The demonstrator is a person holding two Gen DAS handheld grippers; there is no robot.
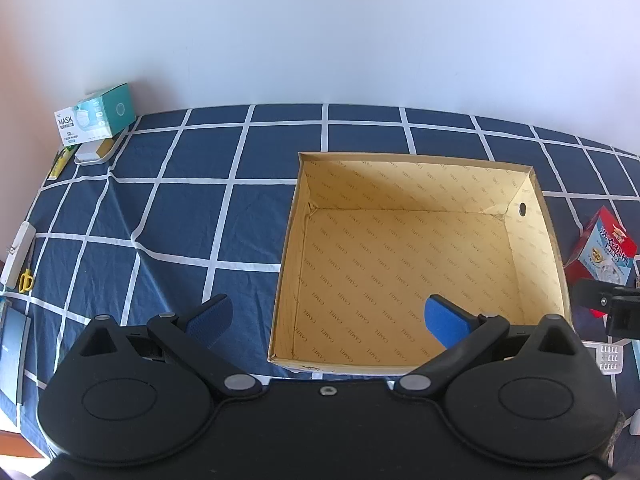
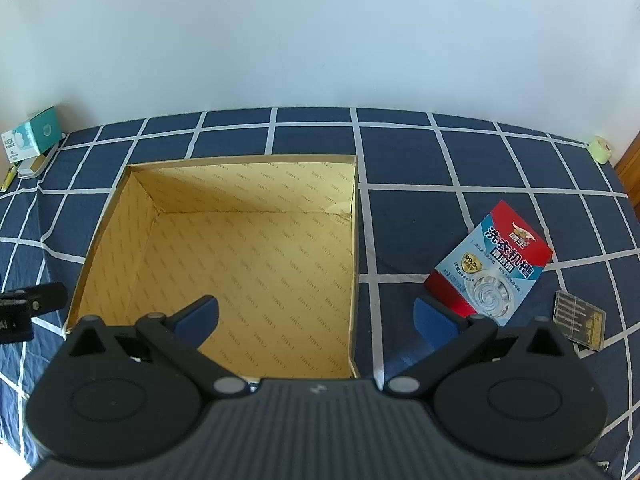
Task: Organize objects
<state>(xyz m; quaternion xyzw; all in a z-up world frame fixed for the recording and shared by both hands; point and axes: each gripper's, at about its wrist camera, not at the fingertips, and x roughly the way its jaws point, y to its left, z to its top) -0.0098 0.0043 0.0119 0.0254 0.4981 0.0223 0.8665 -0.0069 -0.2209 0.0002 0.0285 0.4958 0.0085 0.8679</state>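
Left tongs (image 1: 326, 318), nearest the left wrist lens: jaws spread wide, nothing between the blue pads, angled down over the near left corner of the cardboard box (image 1: 536, 208). Box: open-topped, printed tan lining, bare inside, resting on a navy checked cloth (image 1: 192, 208) that may cover a bench or a bed; which, cannot be told. Far left corner: teal mask box (image 1: 98, 114) atop a small white tray. Left edge: white power strip (image 1: 16, 254), yellow-handled scissors (image 1: 26, 280). Right of the box: red and blue washing-machine cleaner box (image 1: 604, 256), partly hidden by the other tool. Right wrist view: right tongs (image 2: 316, 316), likewise fully spread and empty, straddling the near right wall of the cardboard box (image 2: 100, 240). Cleaner box (image 2: 494, 262) lies flat just beyond the right pad, apart from it. Dark flat packet (image 2: 580, 318) nearby; pale green tape roll (image 2: 600, 148) at the far right corner. Step judged: start, nothing yet gathered, first pick unchosen. Next move likely calls for the right tongs to shift rightward over the cleaner box, close across its narrow span, then carry it into the cardboard box.
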